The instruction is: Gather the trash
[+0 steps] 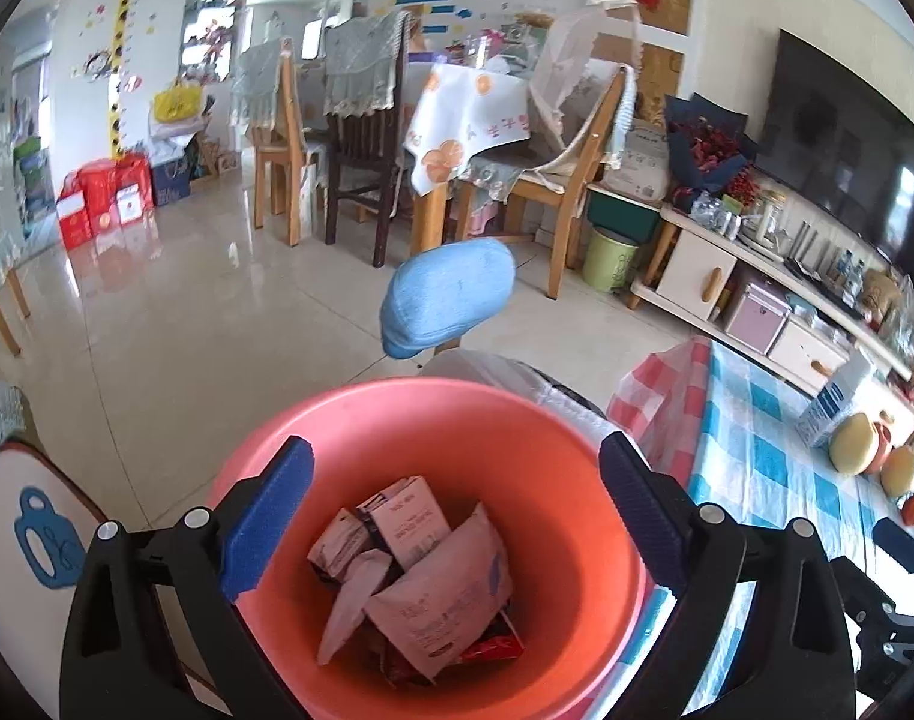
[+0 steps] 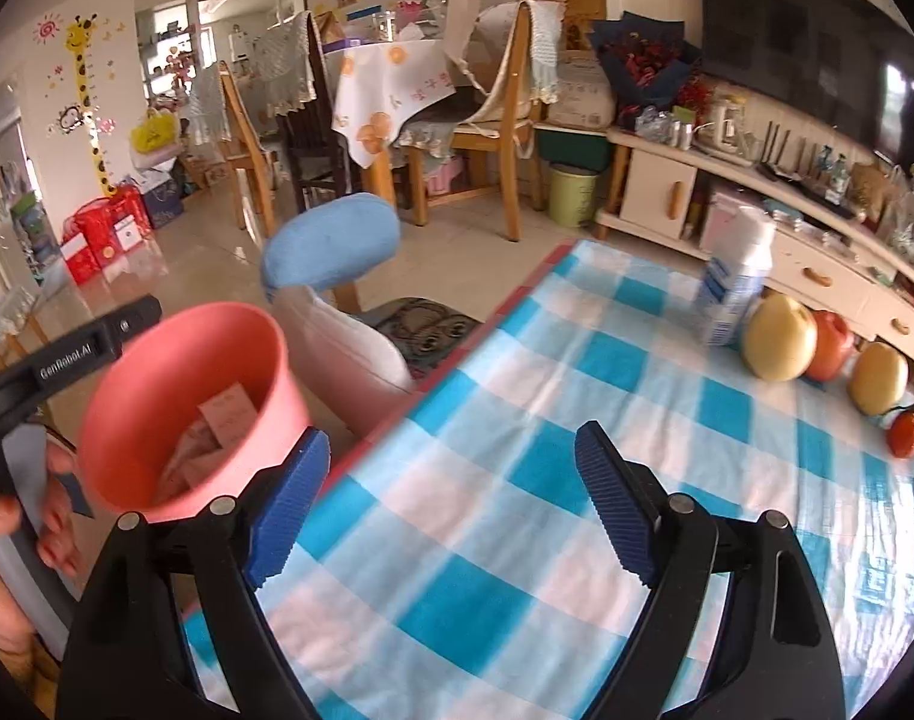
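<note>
A pink plastic bin holds several crumpled wrappers and small cartons. In the left wrist view my left gripper has its blue pads on either side of the bin and grips its rim and wall. The right wrist view shows the bin held off the table's left edge by the left gripper, which reaches in from the left. My right gripper is open and empty above the blue checked tablecloth.
On the table's far right stand a white-blue carton, two yellow pears, an orange fruit and small red fruits. A blue-backed chair stands beside the table. A TV stand and dining chairs lie beyond.
</note>
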Demonstrator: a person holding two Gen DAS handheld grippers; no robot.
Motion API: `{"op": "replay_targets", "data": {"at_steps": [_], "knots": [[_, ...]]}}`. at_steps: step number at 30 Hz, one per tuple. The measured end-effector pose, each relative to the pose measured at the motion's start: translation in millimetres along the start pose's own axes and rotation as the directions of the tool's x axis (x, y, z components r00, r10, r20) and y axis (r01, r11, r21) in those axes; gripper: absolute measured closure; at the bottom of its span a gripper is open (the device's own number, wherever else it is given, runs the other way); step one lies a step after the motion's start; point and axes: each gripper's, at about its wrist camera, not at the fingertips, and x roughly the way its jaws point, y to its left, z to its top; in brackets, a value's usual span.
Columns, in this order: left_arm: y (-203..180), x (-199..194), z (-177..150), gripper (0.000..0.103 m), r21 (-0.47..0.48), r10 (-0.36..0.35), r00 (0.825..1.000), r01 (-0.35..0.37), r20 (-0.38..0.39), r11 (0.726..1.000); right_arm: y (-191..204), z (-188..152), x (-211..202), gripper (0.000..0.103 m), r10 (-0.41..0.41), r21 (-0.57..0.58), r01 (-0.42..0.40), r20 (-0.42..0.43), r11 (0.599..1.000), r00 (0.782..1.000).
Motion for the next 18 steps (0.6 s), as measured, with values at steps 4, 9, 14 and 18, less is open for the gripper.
{"op": "replay_targets", "data": {"at_steps": [4, 9, 14, 18], "knots": [[-26, -6, -3, 0.008, 0.071, 0.000, 1.000, -0.002, 0.020, 0.997, -16, -6, -11, 0.018, -0.030, 0.005, 0.030, 0.002, 1.000, 1.000], [-57, -15, -9, 0.008, 0.104, -0.055, 0.998, 0.052, 0.023, 0.993, -39, -13, -32, 0.014, -0.075, 0.011, 0.075, 0.008, 0.997, 0.997], [-87, -25, -17, 0.008, 0.146, -0.096, 0.995, 0.090, 0.032, 0.985, -59, -22, -58, 0.012, -0.133, -0.002, 0.133, 0.023, 0.991, 0.991], [-111, -32, -26, 0.008, 0.192, -0.109, 0.993, 0.098, 0.045, 0.976, -75, -30, -75, 0.011, -0.171, 0.001, 0.171, 0.032, 0.985, 0.985]]}}
